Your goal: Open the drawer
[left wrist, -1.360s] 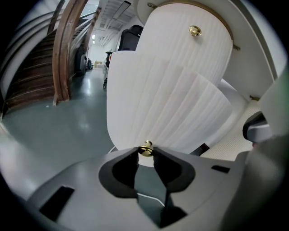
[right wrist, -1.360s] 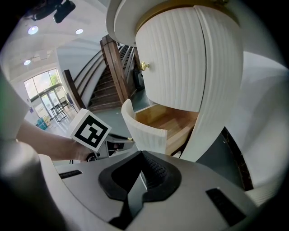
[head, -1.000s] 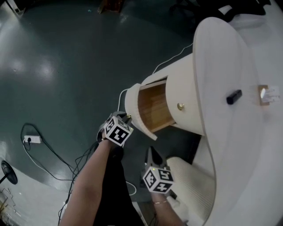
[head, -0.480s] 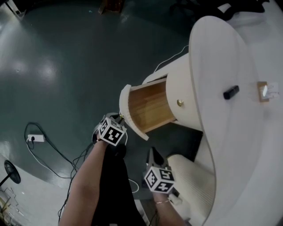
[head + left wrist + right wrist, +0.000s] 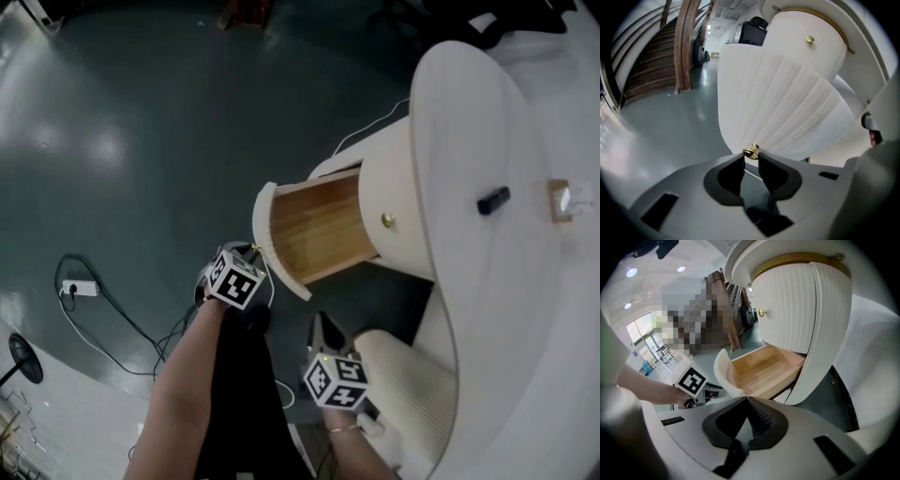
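The white ribbed drawer [image 5: 265,240] stands pulled out of the round white cabinet [image 5: 469,141], its wooden inside [image 5: 319,228] bare. My left gripper [image 5: 255,249] is at the drawer front; in the left gripper view its closing jaws [image 5: 751,159] pinch the small brass knob [image 5: 751,152] at their very tips. My right gripper [image 5: 323,324] hangs below the drawer, shut on nothing, apart from the cabinet. The right gripper view shows the open drawer [image 5: 761,367] ahead of that gripper [image 5: 749,401] and the left gripper's marker cube [image 5: 692,379] at its left.
A second brass knob [image 5: 387,221] sits on the closed front above the drawer. A black object [image 5: 494,201] and a small wooden block [image 5: 560,200] lie on the cabinet top. A power strip [image 5: 78,290] and cables trail over the dark floor at left.
The drawer has slid further out toward the left, and my left gripper went with it on the knob. The right gripper has stayed put.
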A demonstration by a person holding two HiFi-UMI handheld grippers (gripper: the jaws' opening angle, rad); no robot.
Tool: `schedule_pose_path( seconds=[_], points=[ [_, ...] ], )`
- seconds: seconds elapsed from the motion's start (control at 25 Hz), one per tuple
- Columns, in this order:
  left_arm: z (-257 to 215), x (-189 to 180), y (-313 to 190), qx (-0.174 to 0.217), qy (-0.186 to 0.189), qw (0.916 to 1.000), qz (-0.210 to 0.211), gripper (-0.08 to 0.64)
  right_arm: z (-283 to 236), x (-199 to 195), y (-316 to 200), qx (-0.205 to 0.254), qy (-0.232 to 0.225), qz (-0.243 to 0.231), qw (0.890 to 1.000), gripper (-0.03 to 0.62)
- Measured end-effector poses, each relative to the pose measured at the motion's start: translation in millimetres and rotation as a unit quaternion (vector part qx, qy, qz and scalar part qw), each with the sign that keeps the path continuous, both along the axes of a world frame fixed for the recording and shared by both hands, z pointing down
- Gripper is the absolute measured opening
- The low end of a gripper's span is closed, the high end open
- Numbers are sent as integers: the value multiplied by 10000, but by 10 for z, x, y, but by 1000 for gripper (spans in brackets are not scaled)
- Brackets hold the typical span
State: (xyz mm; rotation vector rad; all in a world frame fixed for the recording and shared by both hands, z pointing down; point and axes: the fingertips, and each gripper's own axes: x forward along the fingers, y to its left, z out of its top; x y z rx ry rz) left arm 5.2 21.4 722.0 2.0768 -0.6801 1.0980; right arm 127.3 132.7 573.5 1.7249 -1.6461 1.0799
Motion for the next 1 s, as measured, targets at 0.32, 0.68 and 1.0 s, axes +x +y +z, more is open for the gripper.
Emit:
schedule_pose_path(
  seconds=[0.32, 0.68, 1.0],
  points=[
    [-113, -163, 98, 0, -105, 9999, -108, 87, -118, -135, 31, -2, -22, -289, 9996, 3],
    [-583, -397, 146, 317, -76, 9987, -380, 43, -387, -276, -128, 194, -82, -336, 9992, 3],
    [-1332, -457, 169, 774, 69, 9956, -527, 14, -685, -428, -237, 363, -155, -363, 9986, 3]
  ],
)
